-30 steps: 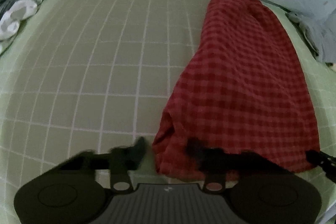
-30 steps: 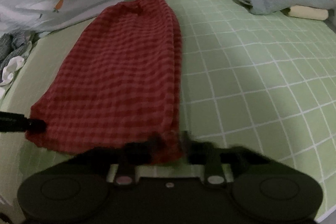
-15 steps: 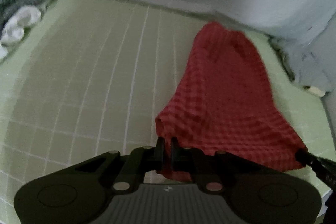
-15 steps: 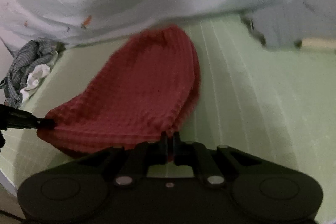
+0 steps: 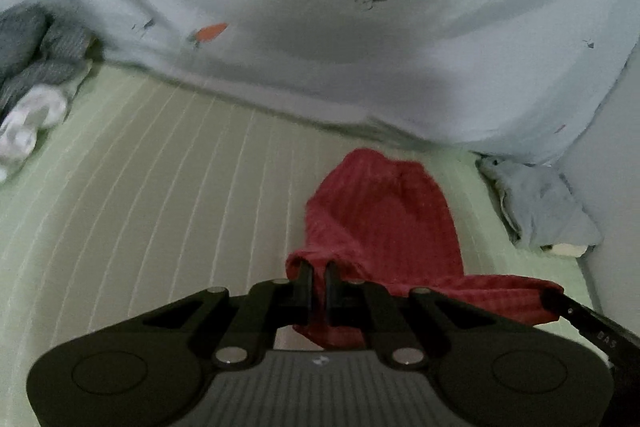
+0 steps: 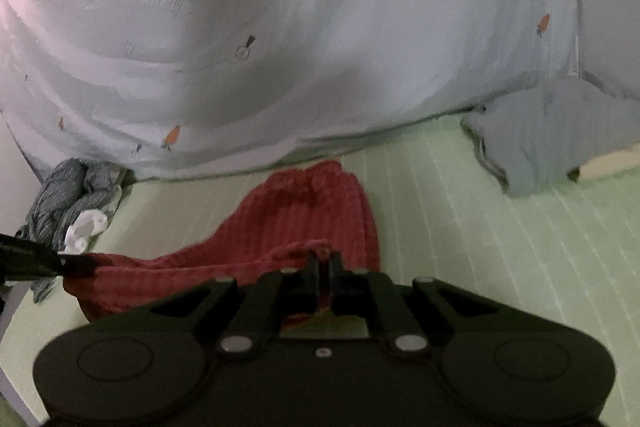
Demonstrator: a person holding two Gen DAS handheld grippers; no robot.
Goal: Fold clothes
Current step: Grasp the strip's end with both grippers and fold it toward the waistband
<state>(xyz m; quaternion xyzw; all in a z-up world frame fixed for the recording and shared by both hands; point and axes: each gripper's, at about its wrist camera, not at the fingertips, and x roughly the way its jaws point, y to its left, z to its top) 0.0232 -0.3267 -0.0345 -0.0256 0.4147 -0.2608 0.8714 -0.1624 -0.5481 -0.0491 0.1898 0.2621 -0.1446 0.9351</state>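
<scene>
While both grippers pinch its near corners, the red checked garment [image 5: 384, 223] has come up off the green grid sheet [image 5: 152, 195].

A second ago the cloth lay flat and the fingers stood apart around its near hem; now the left gripper [image 5: 319, 273] is clamped on the left corner and the right gripper [image 6: 323, 267] on the right corner, jaws together with red fabric between them. The near edge is raised and stretched between the two tools, sagging a little in the middle, while the far end of the garment rests on the sheet just short of the pale carrot-print bedding [image 6: 320, 39]. Judging from this, the fold has begun: the lifted hem likely needs carrying forward toward the far end, kept taut and level so the layers land square.
</scene>
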